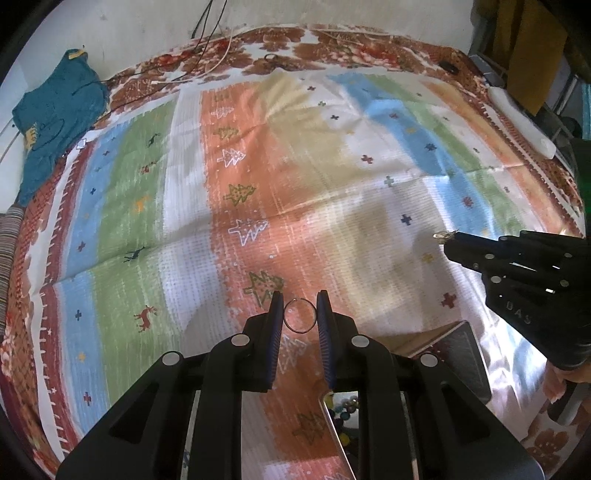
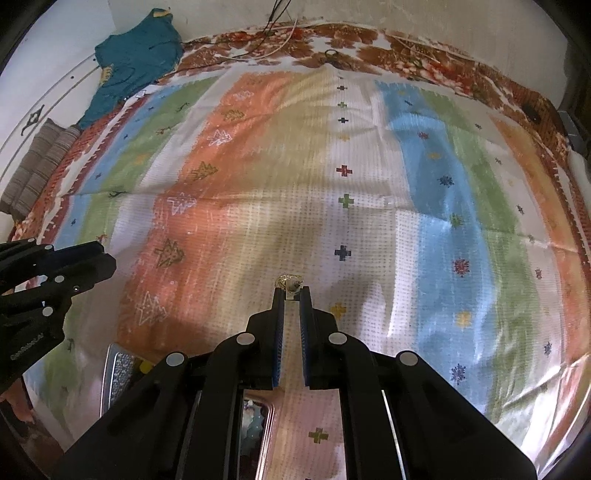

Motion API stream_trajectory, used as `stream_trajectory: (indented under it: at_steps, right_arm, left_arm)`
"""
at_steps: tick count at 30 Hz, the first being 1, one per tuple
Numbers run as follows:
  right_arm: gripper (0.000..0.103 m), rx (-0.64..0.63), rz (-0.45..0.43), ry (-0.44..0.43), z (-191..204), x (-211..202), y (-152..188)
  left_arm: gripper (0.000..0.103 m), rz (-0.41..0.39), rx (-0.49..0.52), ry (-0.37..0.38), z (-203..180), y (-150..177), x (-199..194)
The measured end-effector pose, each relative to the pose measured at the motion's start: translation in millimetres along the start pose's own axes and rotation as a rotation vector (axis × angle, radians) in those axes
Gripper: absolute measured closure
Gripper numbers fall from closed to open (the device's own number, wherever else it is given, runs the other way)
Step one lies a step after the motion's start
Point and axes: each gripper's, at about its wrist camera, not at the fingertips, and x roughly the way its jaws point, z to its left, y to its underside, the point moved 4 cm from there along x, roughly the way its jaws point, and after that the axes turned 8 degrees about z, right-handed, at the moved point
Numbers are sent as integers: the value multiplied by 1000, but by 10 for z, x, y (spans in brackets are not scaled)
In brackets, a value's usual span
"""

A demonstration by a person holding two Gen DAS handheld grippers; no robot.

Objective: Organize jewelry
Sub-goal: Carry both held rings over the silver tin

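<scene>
Jaws: left gripper (image 1: 299,308) clamps one ring (image 1: 299,315); right gripper (image 2: 291,291) pinches one small ornament (image 2: 289,281).
Surface: striped patterned cloth (image 1: 332,166).
Room: pale wall (image 1: 147,22).

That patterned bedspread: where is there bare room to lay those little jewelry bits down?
Most of the bedspread is bare: the orange, white, blue and green stripes between the tools and the far wall. Crowded spots: cables and the teal garment at the far edge, and the jewelry box close under the left tool, which holds a ring.
</scene>
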Motion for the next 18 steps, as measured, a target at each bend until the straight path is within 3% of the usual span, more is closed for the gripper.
stream_trajectory:
  at_steps: [18]
  right_arm:
    - [94,-45,-79,-32,153,-447,206]
  left_arm:
    - [85,-86,29,63,-251,213,-454]
